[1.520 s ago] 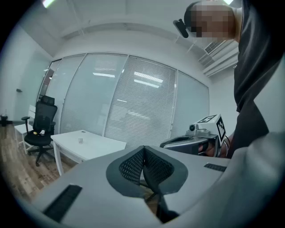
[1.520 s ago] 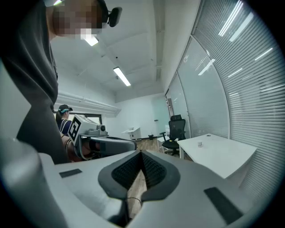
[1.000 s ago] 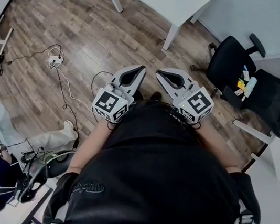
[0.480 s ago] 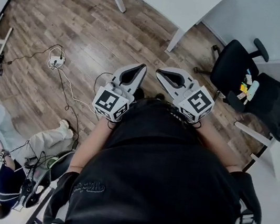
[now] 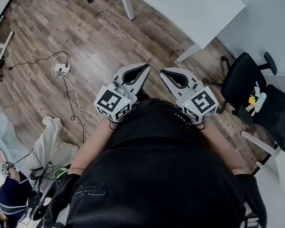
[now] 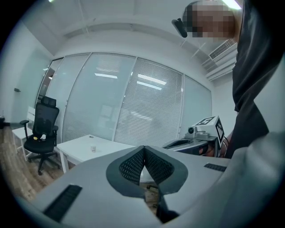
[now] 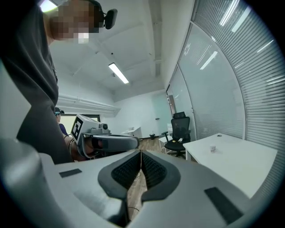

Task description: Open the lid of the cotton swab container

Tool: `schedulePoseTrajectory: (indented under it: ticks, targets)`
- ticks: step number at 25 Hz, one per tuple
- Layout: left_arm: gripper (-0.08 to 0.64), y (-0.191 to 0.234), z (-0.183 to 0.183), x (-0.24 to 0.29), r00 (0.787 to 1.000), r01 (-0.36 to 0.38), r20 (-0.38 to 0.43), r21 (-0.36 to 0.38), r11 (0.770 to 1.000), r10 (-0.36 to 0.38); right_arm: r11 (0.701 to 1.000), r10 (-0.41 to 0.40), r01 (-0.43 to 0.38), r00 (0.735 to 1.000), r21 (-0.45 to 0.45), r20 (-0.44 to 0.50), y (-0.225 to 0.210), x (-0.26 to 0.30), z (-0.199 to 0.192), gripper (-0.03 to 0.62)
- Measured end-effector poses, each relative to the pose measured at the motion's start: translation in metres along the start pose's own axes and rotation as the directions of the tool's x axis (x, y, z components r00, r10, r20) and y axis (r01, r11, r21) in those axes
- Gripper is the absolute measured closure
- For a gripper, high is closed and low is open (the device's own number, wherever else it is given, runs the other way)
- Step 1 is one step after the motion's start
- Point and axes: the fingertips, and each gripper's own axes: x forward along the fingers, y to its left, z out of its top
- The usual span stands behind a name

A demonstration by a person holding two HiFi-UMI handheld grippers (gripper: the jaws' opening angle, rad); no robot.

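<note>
Both grippers are held side by side in front of the person's chest, above the wooden floor. My left gripper [image 5: 141,69] is shut with nothing between its pads, as its own view shows [image 6: 144,148]. My right gripper [image 5: 166,73] is likewise shut and empty [image 7: 141,153]. Each one shows in the other's view: the right gripper [image 6: 196,140] and the left gripper [image 7: 109,140]. A white table [image 5: 192,8] stands ahead. On it sits a small pale object [image 6: 92,148] [image 7: 213,149], too small to identify. Neither gripper is near it.
A black office chair [image 5: 266,102] with small items on its seat stands at the right. Another black chair [image 6: 41,129] is beyond the table's left end. Cables and a power strip [image 5: 59,67] lie on the floor at the left. A seated person [image 5: 18,176] is at lower left.
The head view has swung, so the white table comes further into the picture. The seated person's legs have shifted. Both grippers stay shut and keep their places.
</note>
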Motion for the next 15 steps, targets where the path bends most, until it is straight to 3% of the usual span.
schedulePoseTrajectory:
  ticks: [3,8,15]
  targets:
    - [0.546,0.027,0.013,-0.010,1.000,0.010,-0.001,0.012,1.000,-0.010,1.000,-0.006,0.006,1.000,-0.011,-0.001,0.002,0.029,0.015,0.568]
    - [0.546,0.048,0.020,-0.027,0.995,0.101,-0.032,0.050,0.994,-0.099,1.000,-0.024,0.024,1.000,-0.007,-0.008,0.005,0.075,0.029,0.568]
    - [0.546,0.076,0.015,-0.045,0.994,0.102,-0.040,0.034,0.994,-0.101,1.000,-0.015,0.015,1.000,-0.001,-0.021,0.010,0.113,0.029,0.568]
